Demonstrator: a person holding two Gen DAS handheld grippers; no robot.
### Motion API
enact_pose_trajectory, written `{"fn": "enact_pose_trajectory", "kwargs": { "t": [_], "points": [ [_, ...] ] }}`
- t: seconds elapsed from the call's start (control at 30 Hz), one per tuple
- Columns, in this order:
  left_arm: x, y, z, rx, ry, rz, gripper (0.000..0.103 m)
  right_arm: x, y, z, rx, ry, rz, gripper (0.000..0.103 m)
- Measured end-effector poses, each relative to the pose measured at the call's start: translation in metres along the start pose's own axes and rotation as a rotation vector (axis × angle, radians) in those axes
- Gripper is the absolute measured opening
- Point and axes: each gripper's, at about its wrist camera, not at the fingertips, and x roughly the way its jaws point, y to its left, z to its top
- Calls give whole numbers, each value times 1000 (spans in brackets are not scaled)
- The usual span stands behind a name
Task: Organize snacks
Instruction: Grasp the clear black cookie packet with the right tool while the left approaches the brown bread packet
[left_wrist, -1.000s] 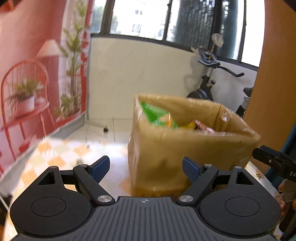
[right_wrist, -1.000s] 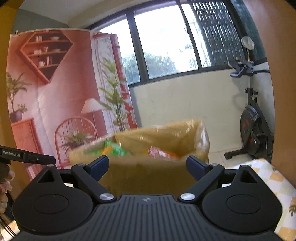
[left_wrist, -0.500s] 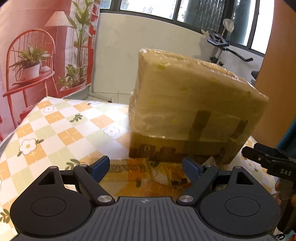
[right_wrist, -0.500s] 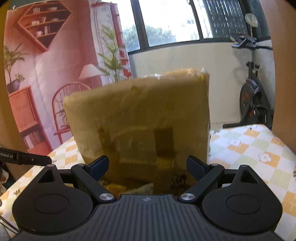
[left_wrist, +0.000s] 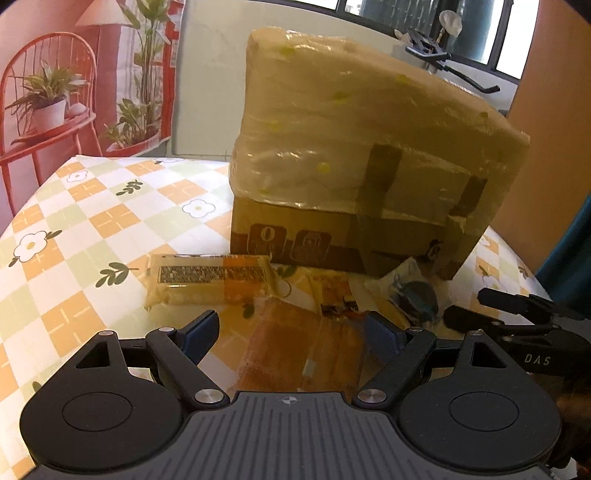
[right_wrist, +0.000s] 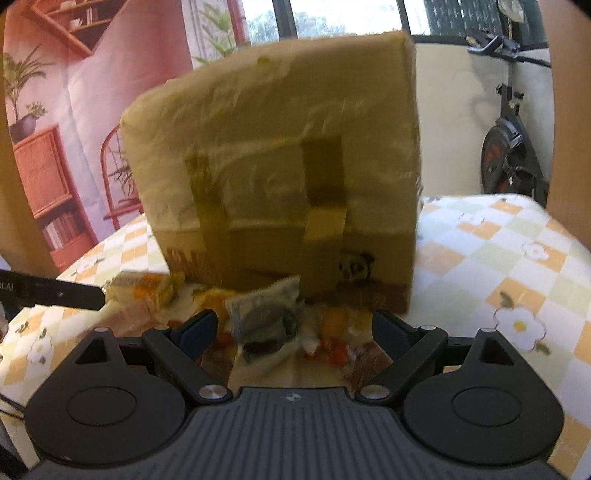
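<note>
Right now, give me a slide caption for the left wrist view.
Open left gripper above scattered snack packets beside the tape-wrapped brown cardboard box on the flower-checked tablecloth.

Both views were lit by daylight from the windows (right_wrist: 332, 14), which were blown out to white. Glare was seen on the box (left_wrist: 369, 122) wrap. The right wrist view was motion-blurred; fisheye bending and dark vignetting were seen at the edges.
</note>
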Motion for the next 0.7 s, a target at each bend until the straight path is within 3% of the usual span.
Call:
{"fn": "enact_pose_trajectory", "kwargs": {
  "t": [0.23,0.4,0.63,0.7],
  "points": [
    [1,-1,-4,2,2,4,87,5,12,0,-45,4,28,89],
    [0,-2,-6,8,-13,1,87,15,14,6,-72,13,35,78],
    [-1,-2,-8,2,-31,-5,87,40,15,8,-101,70,29,72],
    [-1,-2,-8,2,-38,-8,87,46,17,6,-123,89,34,65]
  ]
}}
